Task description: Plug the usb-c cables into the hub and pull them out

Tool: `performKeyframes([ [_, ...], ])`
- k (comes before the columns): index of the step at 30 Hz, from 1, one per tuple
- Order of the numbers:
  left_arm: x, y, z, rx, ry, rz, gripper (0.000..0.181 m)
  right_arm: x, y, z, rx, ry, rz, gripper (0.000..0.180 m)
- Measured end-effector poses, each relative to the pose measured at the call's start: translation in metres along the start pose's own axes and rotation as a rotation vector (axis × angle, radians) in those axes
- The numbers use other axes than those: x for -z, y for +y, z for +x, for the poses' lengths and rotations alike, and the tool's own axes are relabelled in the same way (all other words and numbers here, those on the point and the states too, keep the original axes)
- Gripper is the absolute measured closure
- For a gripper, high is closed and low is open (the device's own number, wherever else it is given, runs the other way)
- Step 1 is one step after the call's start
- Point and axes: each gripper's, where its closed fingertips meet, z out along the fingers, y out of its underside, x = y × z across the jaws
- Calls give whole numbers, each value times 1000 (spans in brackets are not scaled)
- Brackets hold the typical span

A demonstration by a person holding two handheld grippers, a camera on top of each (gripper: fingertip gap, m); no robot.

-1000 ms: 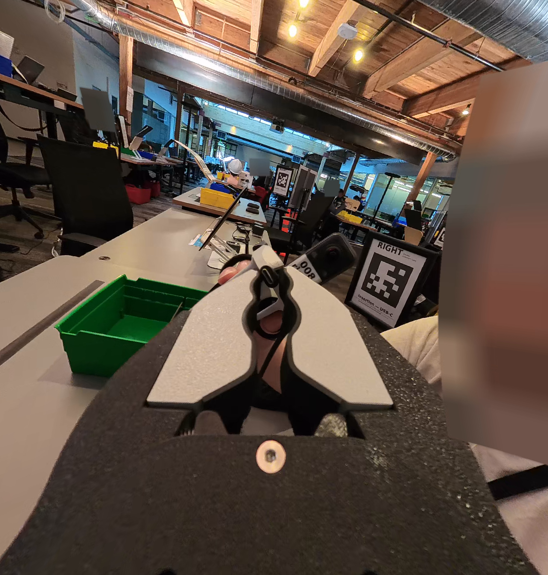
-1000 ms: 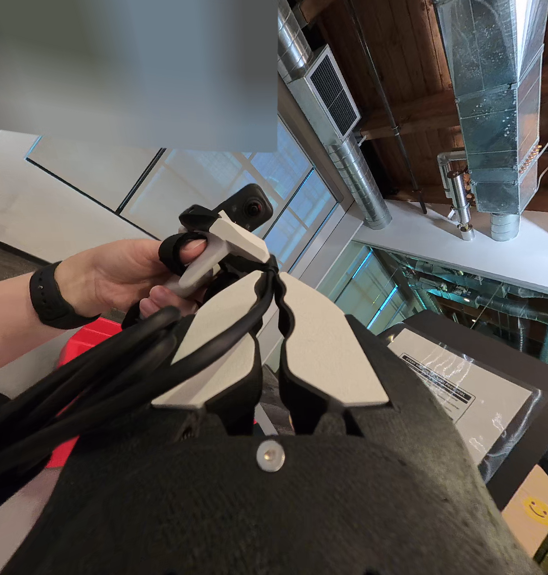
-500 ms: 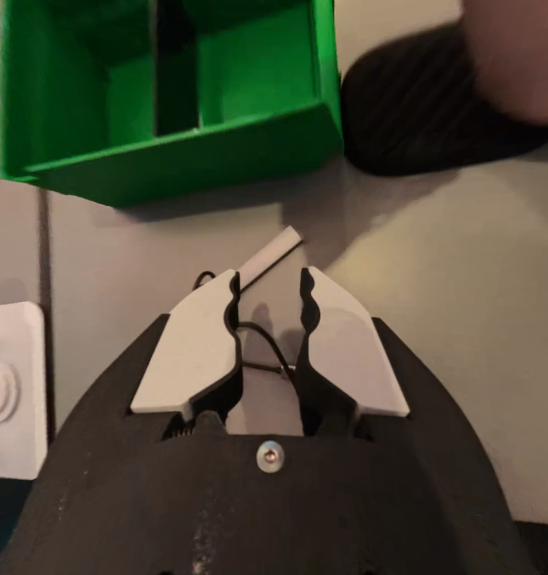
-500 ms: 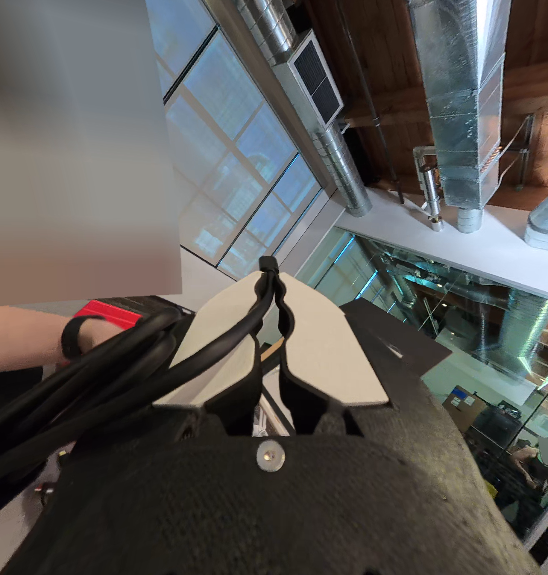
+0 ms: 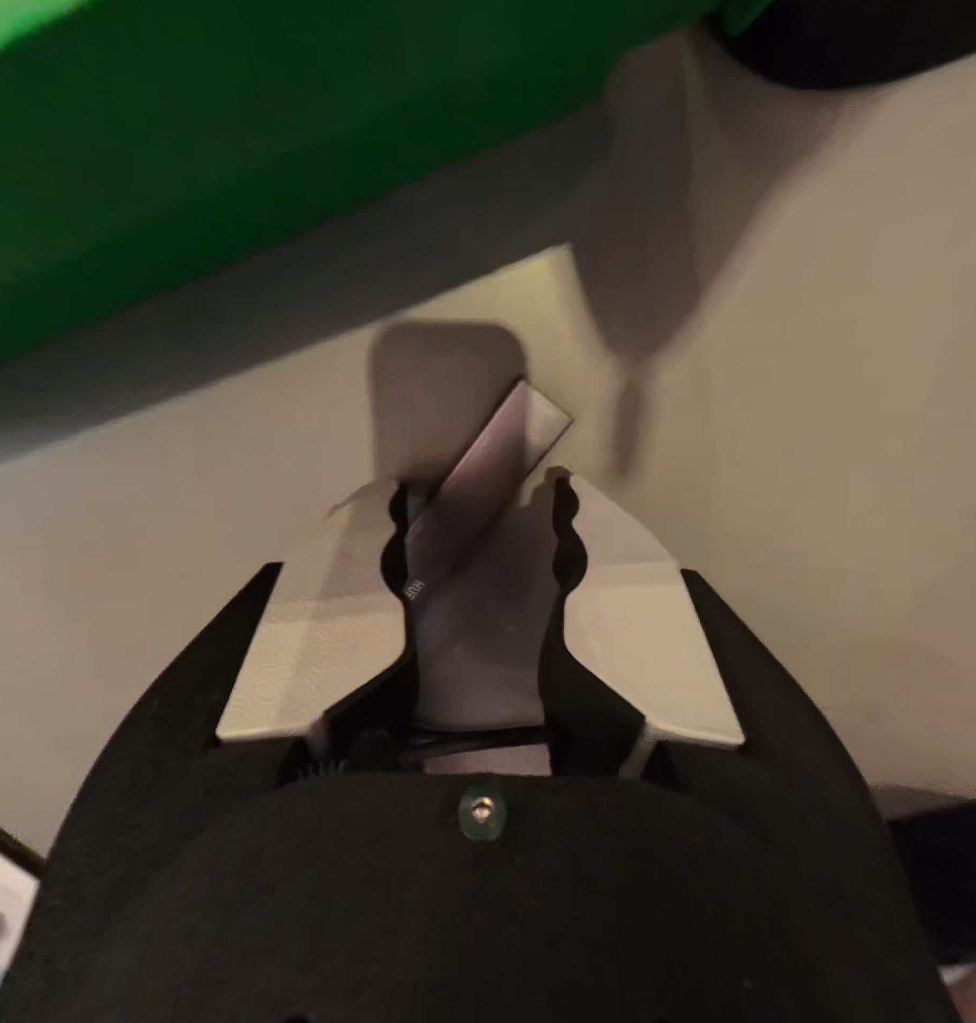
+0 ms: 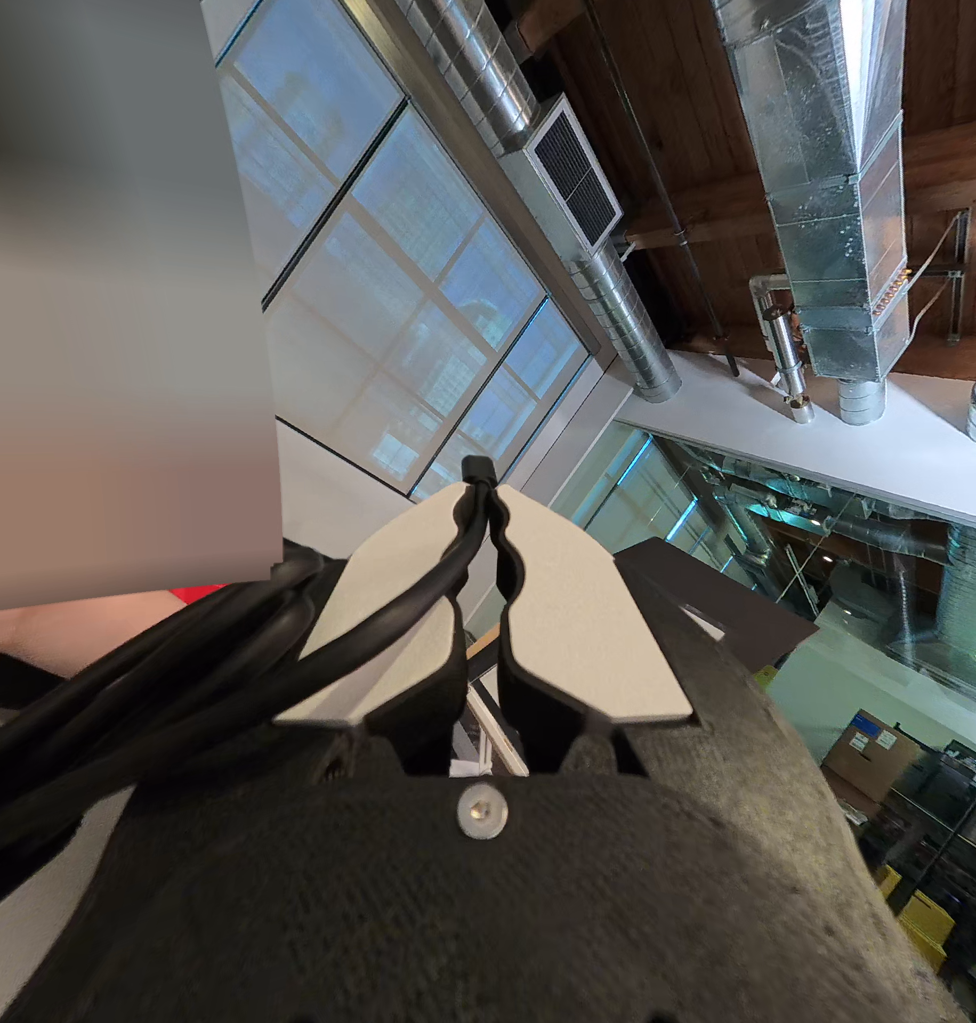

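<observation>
The left gripper (image 5: 477,487) points down at the pale table (image 5: 807,443), fingers apart around the grey hub (image 5: 474,498). The right gripper (image 6: 483,490) points up at the ceiling ducts (image 6: 818,194), pinching a black cable (image 6: 408,598).

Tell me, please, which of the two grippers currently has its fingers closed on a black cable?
The right gripper: it pinches a black usb-c cable at its tips. The left gripper is open above the grey hub on the table.
</observation>
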Motion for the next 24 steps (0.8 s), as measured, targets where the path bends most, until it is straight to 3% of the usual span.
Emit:
performKeyframes([
  [1,-1,-1,0,5,22,-26,134,4,-2,2,-5,6,10,175],
  [3,-1,-2,-1,-7,23,-69,148,12,-5,6,-15,14,31,175],
  [6,1,-1,-9,28,-37,-58,151,23,-11,10,-21,29,66,175],
  [9,24,-1,-29,172,-140,84,155,31,-16,12,-20,42,90,175],
  [17,188,12,-93,575,-459,771,159,34,-14,15,-29,44,101,175],
  [21,255,29,-98,606,-623,931,159,34,-11,17,-34,49,96,174],
  [24,280,40,-87,595,-795,928,159,35,-9,19,-33,60,92,175],
])
